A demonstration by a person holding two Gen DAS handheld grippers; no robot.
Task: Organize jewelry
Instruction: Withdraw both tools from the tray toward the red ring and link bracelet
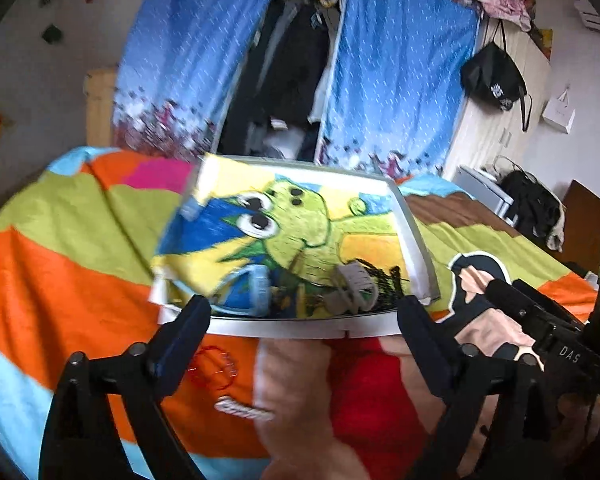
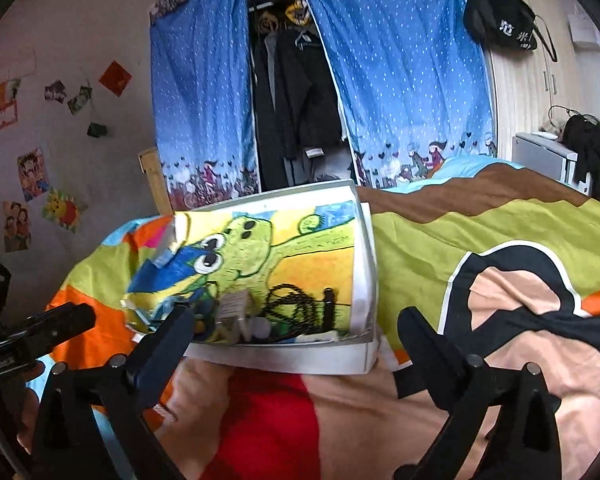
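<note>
Left gripper: fingers spread wide apart, clamped on nothing; the white box's near wall runs across the gap just beyond the tips.
Right gripper: fingers likewise wide apart and holding nothing; the box sits ahead of the gap, toward the left finger.
Box: a shallow white tray lined with a child's crayon drawing of a green dinosaur, resting on the bed with its far side raised, so the contents gather along the wall nearest the fingers. In the right wrist view the box shows the same slope.
Jewelry: a black beaded necklace lies coiled against the near wall, between the two right fingers; the same black beads sit just inside the left gripper's right finger. A blue ring-shaped bangle and a pale grey piece lie beside them, too blurred to name further.
On the bedspread: a thin red ring and a small silvery piece lie outside the box, beneath the left gripper's left finger.
Bed: a bedspread in orange, lime, brown and red cartoon blocks.
Backdrop: blue dotted curtains parted on dark hanging clothes.
</note>
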